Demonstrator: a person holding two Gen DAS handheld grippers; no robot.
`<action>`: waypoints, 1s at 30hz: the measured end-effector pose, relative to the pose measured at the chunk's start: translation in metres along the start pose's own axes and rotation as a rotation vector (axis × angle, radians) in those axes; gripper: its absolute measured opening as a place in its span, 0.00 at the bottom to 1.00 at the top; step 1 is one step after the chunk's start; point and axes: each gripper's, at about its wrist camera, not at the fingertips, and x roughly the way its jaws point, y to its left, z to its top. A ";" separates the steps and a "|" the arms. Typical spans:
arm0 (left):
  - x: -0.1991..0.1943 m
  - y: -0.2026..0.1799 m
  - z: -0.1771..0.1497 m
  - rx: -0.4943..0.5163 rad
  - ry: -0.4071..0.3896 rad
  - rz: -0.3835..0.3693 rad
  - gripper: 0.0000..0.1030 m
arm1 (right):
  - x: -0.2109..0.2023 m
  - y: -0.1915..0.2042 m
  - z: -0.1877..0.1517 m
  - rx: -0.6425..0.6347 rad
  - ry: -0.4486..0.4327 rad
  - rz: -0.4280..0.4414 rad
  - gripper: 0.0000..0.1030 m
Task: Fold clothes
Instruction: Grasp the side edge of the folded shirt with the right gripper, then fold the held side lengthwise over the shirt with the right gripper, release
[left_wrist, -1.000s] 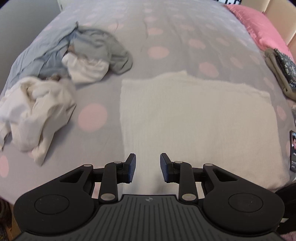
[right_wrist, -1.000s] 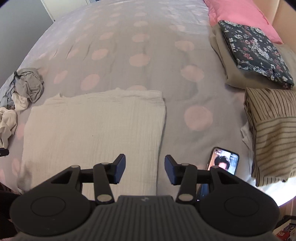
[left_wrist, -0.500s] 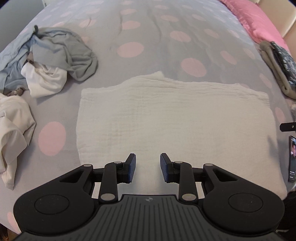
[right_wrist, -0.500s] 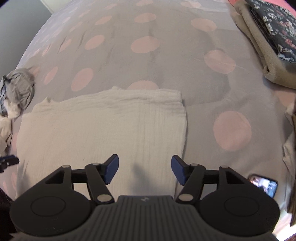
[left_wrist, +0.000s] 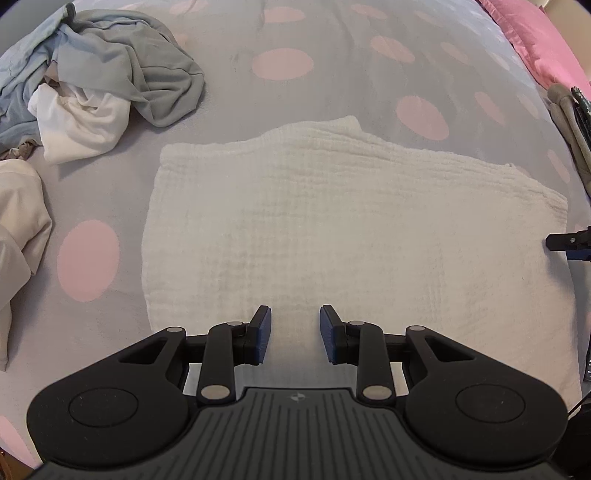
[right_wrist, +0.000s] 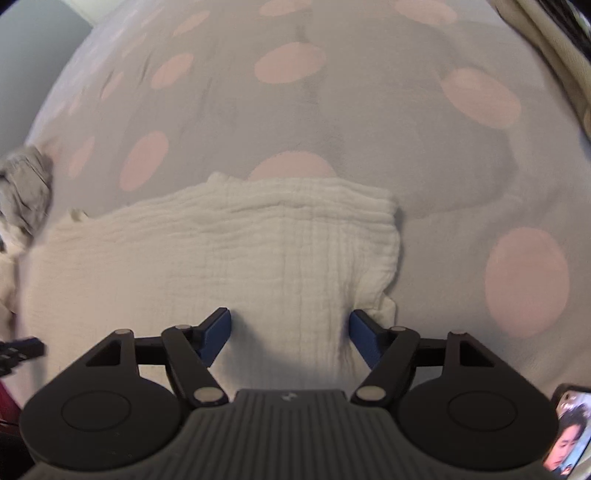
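Left wrist view: the left gripper (left_wrist: 295, 334) points down over the near edge of the cream cloth (left_wrist: 351, 236), which lies flat and folded on the spotted bedspread (left_wrist: 229, 92). Its jaws stand narrow, with nothing gripped between them. A heap of unfolded clothes (left_wrist: 107, 81) lies at 10 o'clock, a pale garment (left_wrist: 18, 229) at 9 o'clock, a pink pillow (left_wrist: 535, 40) at 1 o'clock. At 3 o'clock a tip of the right gripper (left_wrist: 569, 243) shows at the cloth's right edge.

Right wrist view, slightly blurred: the right gripper (right_wrist: 290, 338) is low over the cloth's (right_wrist: 221, 251) right end, jaws wide and opening. Cloth lies between them, bunched by the right finger (right_wrist: 364, 332); whether the pads touch it I cannot tell. A phone (right_wrist: 569, 439) lies at 4 o'clock, and stacked folded items (right_wrist: 554, 55) at 1 o'clock.
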 end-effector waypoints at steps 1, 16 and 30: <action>-0.001 0.000 0.000 -0.002 -0.001 -0.002 0.26 | 0.003 0.006 -0.001 -0.025 -0.003 -0.034 0.68; -0.025 0.034 -0.005 -0.093 -0.081 0.012 0.26 | -0.029 0.065 -0.010 -0.092 -0.090 -0.060 0.13; -0.047 0.070 -0.016 -0.152 -0.132 -0.028 0.26 | -0.075 0.170 -0.029 -0.013 -0.080 0.201 0.13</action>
